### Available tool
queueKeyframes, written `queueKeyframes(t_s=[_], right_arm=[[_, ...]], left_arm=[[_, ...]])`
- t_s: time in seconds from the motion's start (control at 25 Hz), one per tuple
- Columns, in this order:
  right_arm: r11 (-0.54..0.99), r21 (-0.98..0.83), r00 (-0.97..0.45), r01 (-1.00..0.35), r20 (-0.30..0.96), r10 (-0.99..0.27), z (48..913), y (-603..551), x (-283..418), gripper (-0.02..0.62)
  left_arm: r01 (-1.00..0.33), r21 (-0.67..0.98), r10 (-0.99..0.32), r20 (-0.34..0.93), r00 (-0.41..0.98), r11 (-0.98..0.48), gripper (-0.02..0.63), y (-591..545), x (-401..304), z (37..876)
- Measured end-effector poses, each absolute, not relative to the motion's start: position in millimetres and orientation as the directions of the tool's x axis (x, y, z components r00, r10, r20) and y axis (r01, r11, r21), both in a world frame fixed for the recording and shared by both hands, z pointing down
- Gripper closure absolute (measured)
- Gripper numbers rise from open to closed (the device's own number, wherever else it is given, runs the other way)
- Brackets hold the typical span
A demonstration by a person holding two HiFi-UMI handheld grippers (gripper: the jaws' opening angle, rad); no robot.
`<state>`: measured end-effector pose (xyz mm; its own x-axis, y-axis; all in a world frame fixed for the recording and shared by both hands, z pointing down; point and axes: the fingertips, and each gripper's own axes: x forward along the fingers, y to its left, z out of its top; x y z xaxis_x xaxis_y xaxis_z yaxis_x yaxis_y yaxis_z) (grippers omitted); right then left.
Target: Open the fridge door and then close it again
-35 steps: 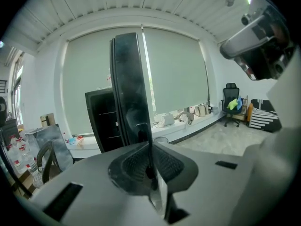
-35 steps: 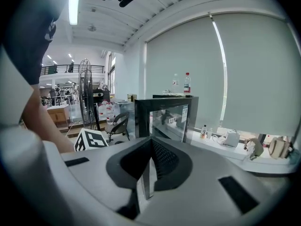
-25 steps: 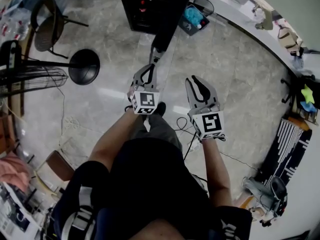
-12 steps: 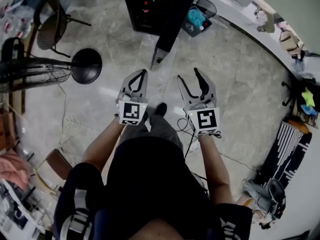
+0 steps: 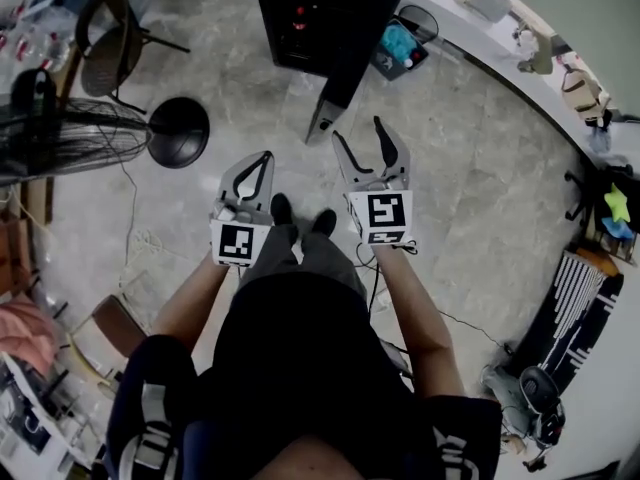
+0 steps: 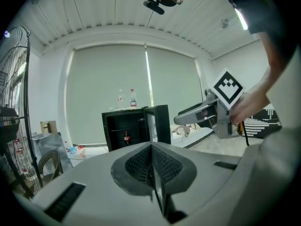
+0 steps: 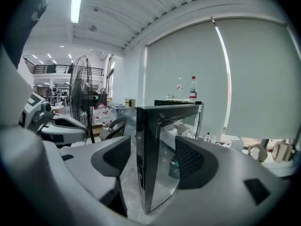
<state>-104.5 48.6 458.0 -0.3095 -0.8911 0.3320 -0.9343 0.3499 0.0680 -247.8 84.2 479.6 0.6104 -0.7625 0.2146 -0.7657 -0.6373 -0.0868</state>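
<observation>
Fridge door (image 5: 336, 90) hangs swung out from the black fridge (image 5: 318, 13) at the top centre of the head view, with its free end reaching down the frame toward the person. The right gripper (image 5: 358, 136) sits just below that end, and the door's tip lies just beside its left finger. In the right gripper view the glass-fronted door stands upright in the gap between the two jaws. The jaws are opening and neither pad presses on the door; whether the edge is inside the gap or just beyond it cannot be told. The left gripper (image 5: 262, 160) is lower and to the left in the head view, apart from the door, its jaws closed together on nothing. Its own view looks at the fridge's open inside, where a bottle (image 6: 126, 138) stands, and two more bottles (image 6: 133, 98) stand on top of the fridge. The person's shoes (image 5: 283, 208) show between the grippers. A fan (image 5: 60, 133) fills the left edge, with a chair (image 5: 105, 38) in the upper left.
</observation>
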Motion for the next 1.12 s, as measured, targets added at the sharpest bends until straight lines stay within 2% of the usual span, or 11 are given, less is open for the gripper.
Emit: queueKeyframes(t_s=[0.72, 0.96, 1.12], right_arm=[[0.215, 0.092, -0.169, -0.972, 0.360, -0.917, 487, -8, -133, 0.265], [0.151, 0.088, -0.112, -0.985, 0.349, -0.930, 492, -14, -137, 0.267], [0.108, 0.095, -0.070, -0.990, 0.332, -0.941, 493, -16, -135, 0.296]], left_arm=[[-0.804, -0.072, -0.803, 0.157, 0.575, -0.590, 0.583, 86, -295, 417], [-0.807, -0.071, -0.807, 0.148, 0.572, -0.586, 0.583, 87, -303, 413], [-0.805, -0.075, -0.804, 0.149, 0.575, -0.589, 0.583, 85, -302, 413]])
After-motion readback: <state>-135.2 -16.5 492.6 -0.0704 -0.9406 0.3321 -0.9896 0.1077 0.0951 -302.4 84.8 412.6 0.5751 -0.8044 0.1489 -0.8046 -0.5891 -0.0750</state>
